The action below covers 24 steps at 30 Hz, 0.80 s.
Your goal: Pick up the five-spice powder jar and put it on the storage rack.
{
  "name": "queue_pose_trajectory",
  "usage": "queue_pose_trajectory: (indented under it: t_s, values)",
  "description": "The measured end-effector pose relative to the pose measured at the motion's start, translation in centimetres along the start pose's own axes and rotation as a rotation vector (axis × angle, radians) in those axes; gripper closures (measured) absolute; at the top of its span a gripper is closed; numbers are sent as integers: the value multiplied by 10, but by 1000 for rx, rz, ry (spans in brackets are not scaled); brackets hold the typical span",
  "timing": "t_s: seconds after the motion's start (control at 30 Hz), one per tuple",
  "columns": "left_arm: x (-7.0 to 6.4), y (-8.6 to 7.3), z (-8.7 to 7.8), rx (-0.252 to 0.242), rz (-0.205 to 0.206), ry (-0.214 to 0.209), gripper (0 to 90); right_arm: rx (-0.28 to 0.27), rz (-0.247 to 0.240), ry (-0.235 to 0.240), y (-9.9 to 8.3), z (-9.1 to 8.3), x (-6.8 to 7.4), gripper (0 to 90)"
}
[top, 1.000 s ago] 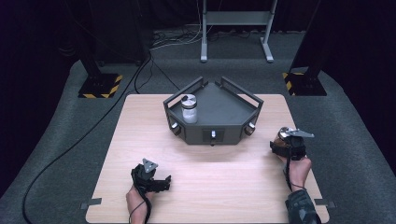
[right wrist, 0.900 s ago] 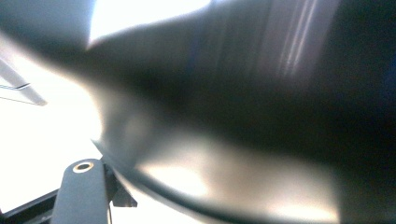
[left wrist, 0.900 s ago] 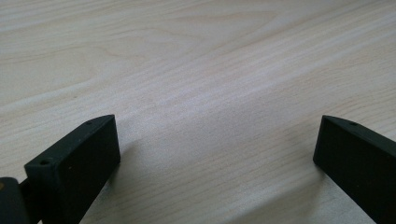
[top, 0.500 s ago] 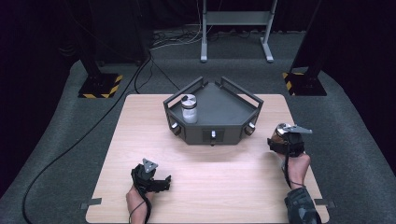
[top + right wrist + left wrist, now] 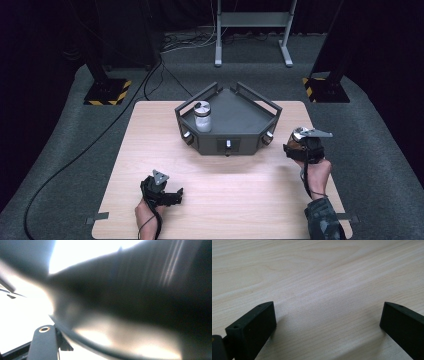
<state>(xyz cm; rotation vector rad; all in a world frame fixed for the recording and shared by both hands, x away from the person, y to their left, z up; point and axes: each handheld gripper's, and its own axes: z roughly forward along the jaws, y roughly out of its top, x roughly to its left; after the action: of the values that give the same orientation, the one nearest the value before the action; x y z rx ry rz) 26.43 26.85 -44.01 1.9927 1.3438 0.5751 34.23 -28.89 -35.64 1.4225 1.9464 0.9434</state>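
Right tool (image 5: 302,144) is held upright off the table's (image 5: 150,150) right edge, forearm reaching in from below, gripping a round dark object with a shiny metal top (image 5: 299,135); its own view is a dark glossy curved blur close up. Left tool (image 5: 162,192) lies low on pale wood grain, jaws spread wide, nothing between. Clear lidded jar (image 5: 202,116) stands in the angular black tray (image 5: 250,120), well apart.

Table (image 5: 150,150): pale wood, fine grain, smooth matt finish. Tray (image 5: 240,117): dark grey, matt, looks like plastic or painted metal. Jar (image 5: 203,117) in tray: clear glossy body, silvery metallic lid. Left gripper (image 5: 327,322): black matt plastic jaws. Floor (image 5: 65,140): grey, carpet-like, rough.
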Motion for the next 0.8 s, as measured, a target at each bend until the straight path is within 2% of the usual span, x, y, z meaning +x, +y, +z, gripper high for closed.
queue_pose_trajectory:
  t_s: [0.8]
  values:
    - [0,0,0,0,0,0,4,-26,-61,27,33,-14,13,298]
